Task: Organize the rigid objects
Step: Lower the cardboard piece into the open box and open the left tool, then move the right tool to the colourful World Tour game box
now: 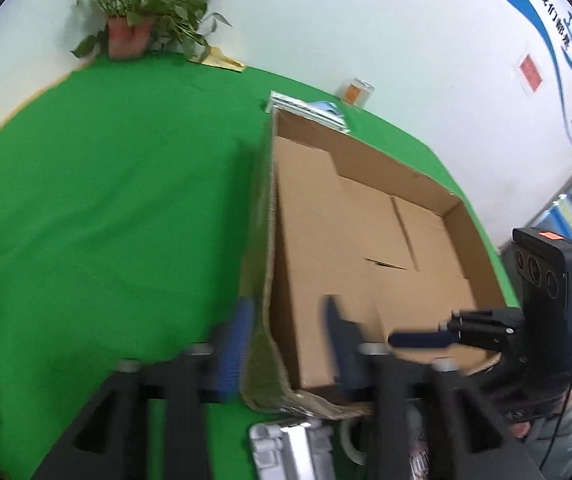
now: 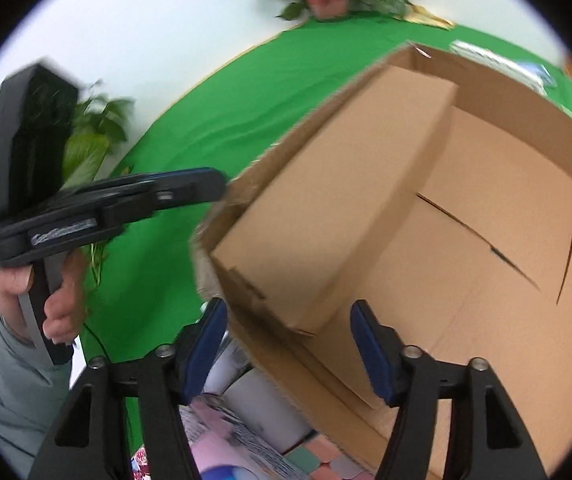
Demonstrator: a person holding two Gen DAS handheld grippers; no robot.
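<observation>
- My left gripper [image 1: 286, 346] is spread. Its blue pads [image 1: 232, 354] stand one on each side of the box's left wall, and neither clearly presses on it; the view is blurred.
- My right gripper [image 2: 287, 344] is spread too, astride the box's near corner. One pad is just outside the wall and the other is inside, apart from the folded flap.
- The box [image 1: 365, 220] lies open on the green cloth [image 1: 106, 220], its flaps flat on the bottom.
- Just in front of the box, under my grippers, lie a grey ribbed thing [image 1: 289, 452], a white roll [image 2: 262, 400] and a pink printed pack [image 2: 222, 440].
- Behind the box are a stack of booklets [image 1: 309, 110] and a glass [image 1: 357, 90]. A plant [image 1: 142, 12] stands at the cloth's far corner.
- A hand [image 2: 60, 300] grips the left gripper's handle.
</observation>
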